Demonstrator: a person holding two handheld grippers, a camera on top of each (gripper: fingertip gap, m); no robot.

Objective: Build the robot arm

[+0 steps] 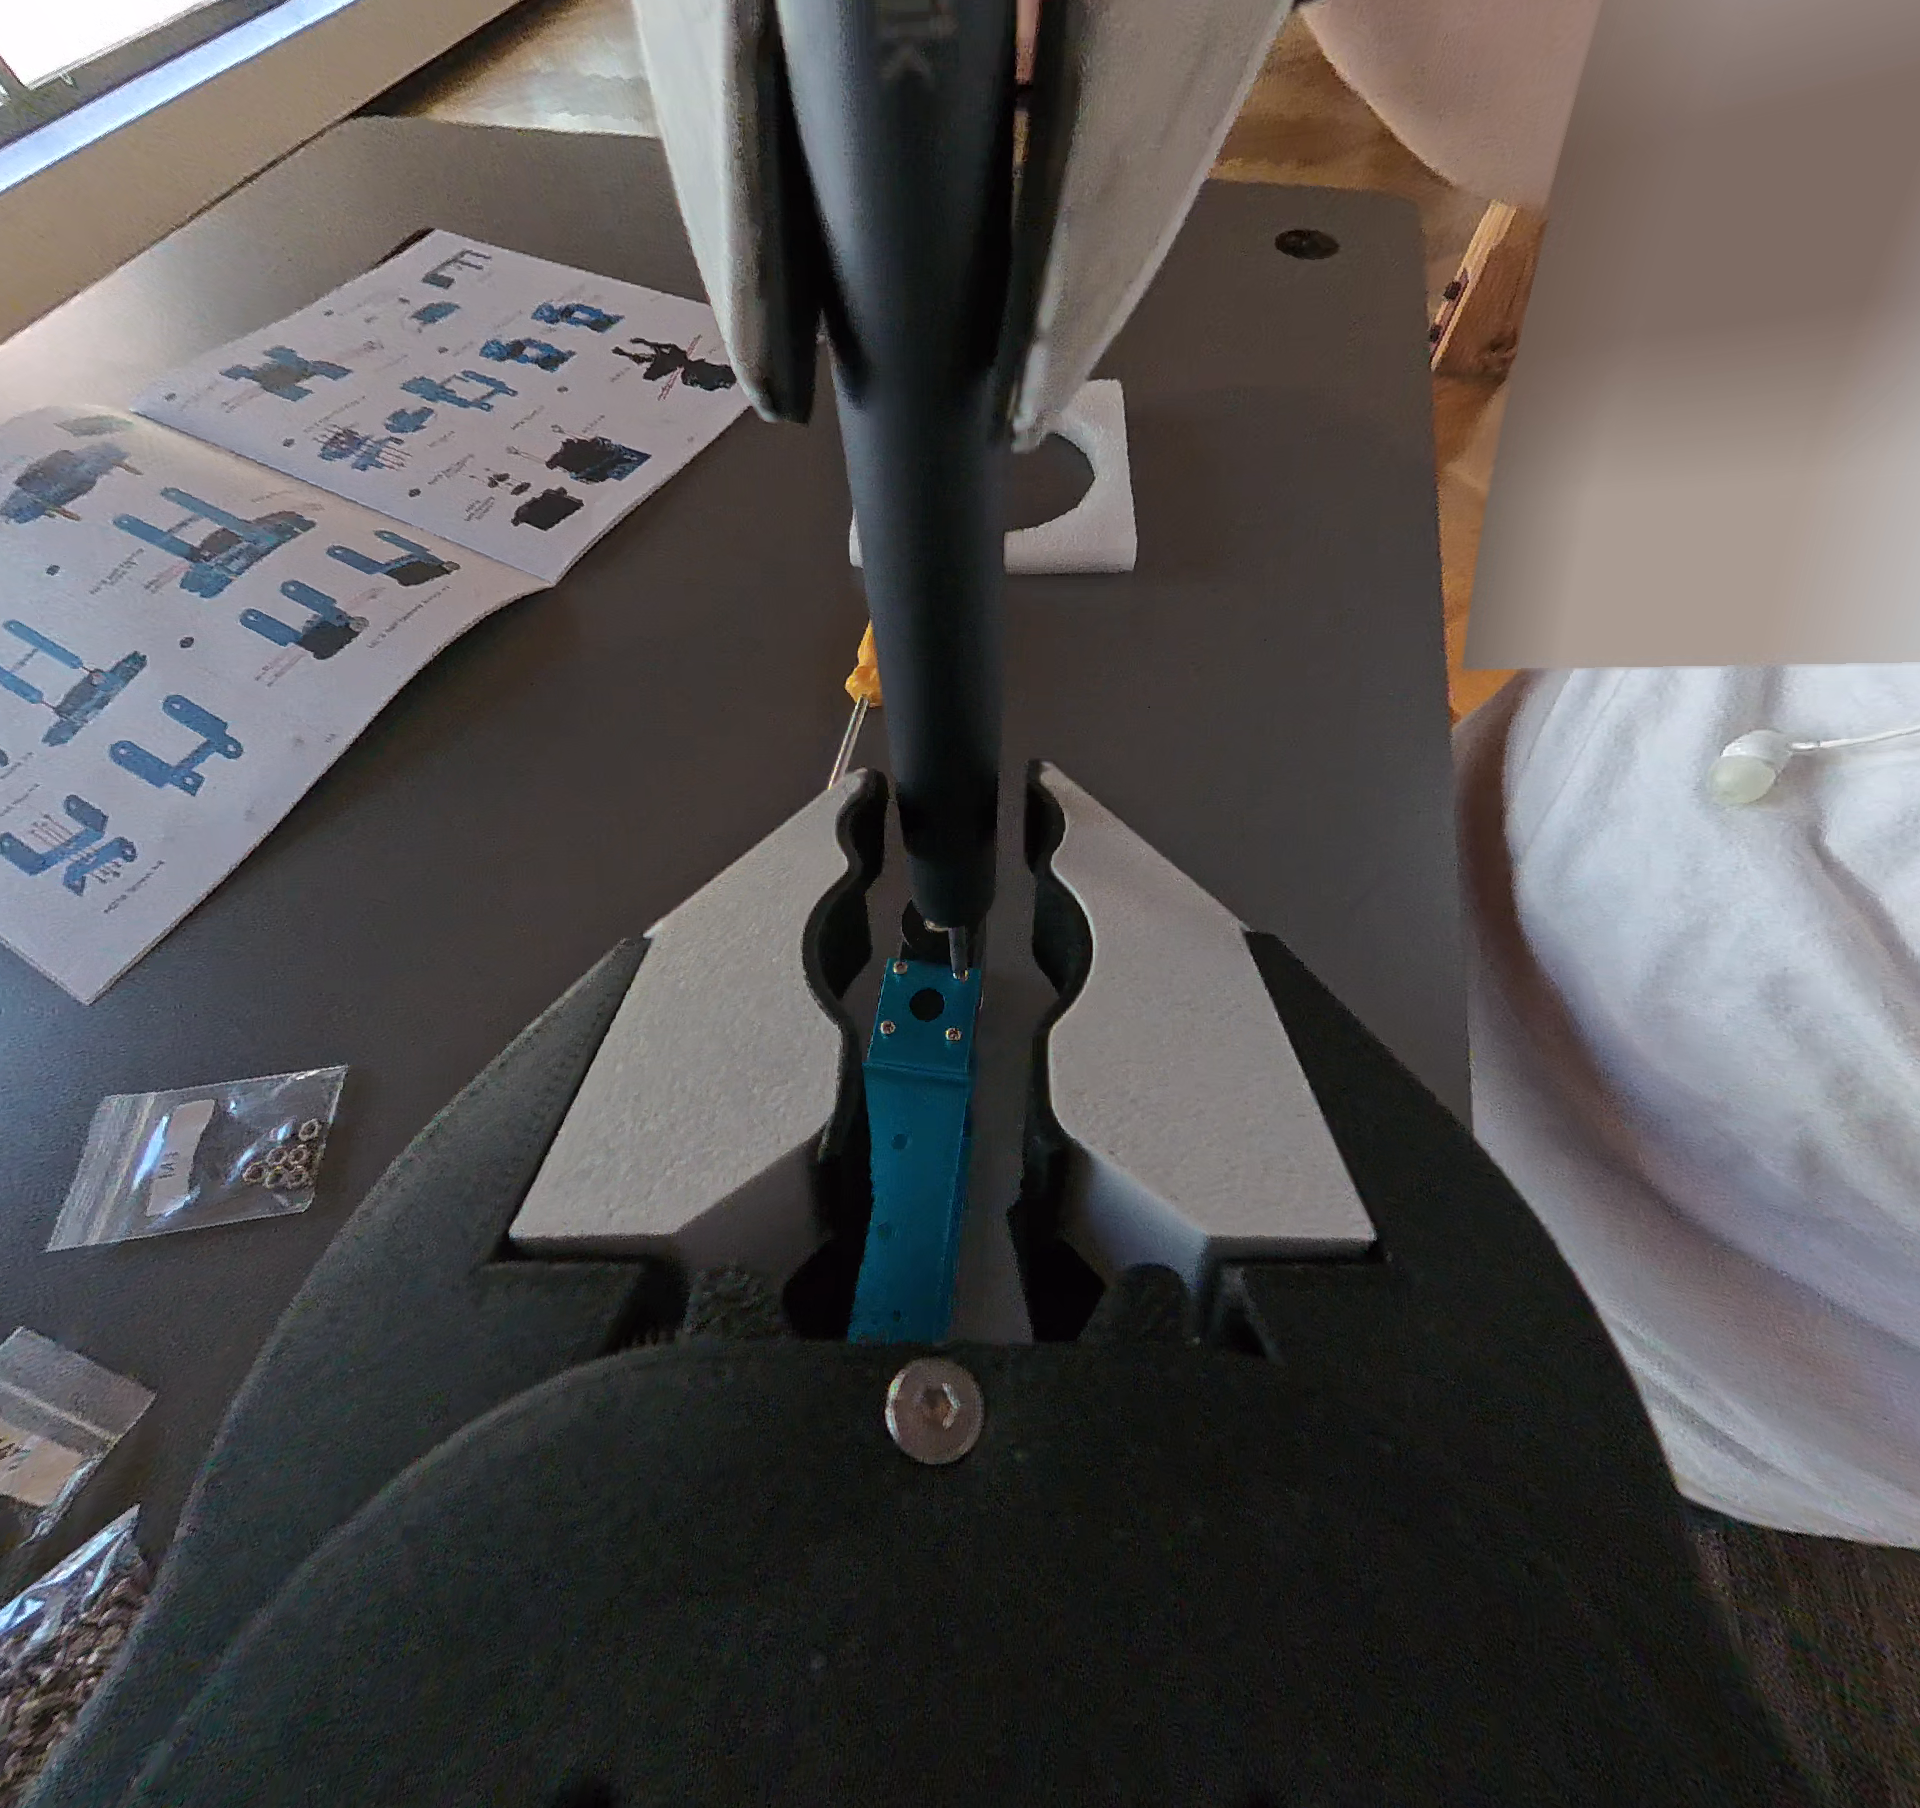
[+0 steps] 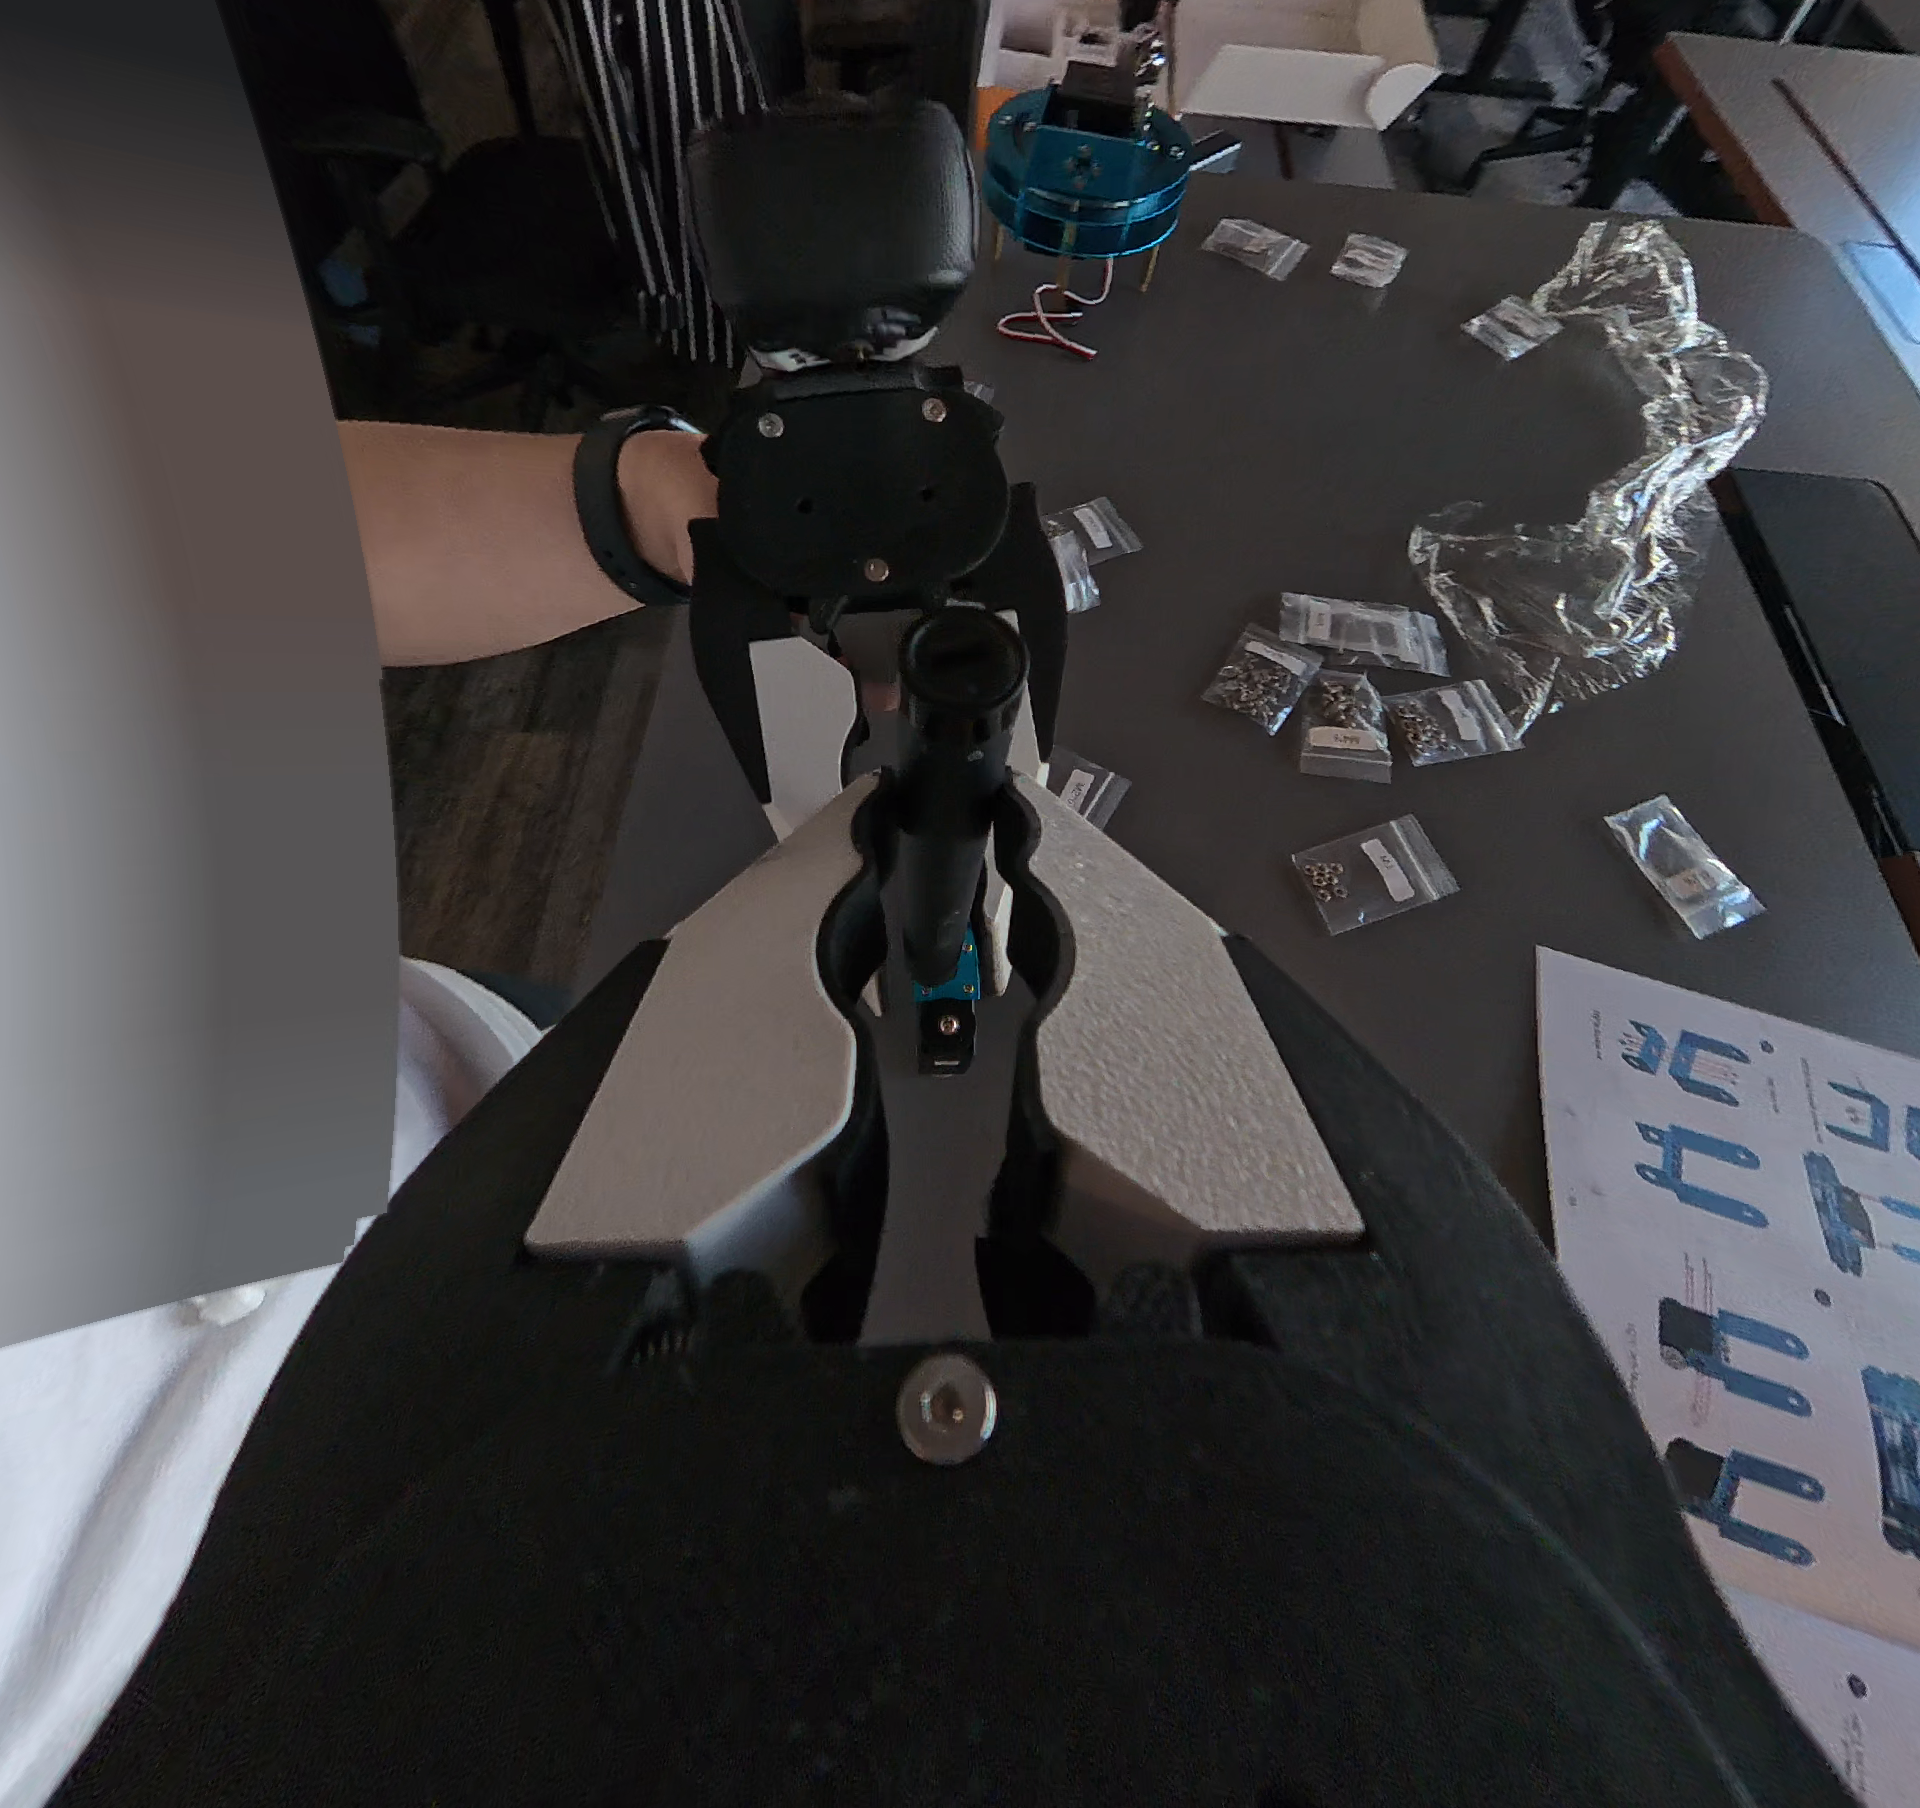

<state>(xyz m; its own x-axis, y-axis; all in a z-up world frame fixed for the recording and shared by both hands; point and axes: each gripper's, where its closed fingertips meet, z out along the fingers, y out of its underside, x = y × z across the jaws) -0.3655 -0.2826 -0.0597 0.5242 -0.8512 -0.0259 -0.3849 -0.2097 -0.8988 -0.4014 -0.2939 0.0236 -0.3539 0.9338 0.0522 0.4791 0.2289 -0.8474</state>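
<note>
Blue bracket (image 1: pixel 920 1156) sits pinched in the left gripper (image 1: pixel 940 885) at frame centre; the right gripper (image 2: pixel 940 885) clamps a black screwdriver (image 2: pixel 940 823), tip seemingly on a corner screw; slight tilt could make it slip off over the desk (image 1: pixel 1247 615).

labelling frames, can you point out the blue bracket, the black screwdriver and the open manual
blue bracket (image 1: pixel 914 1166): left wrist view, its long side face.
black screwdriver (image 1: pixel 930 595): left wrist view, mid-handle.
open manual (image 1: pixel 260 595): left wrist view, the nearer page.
</note>
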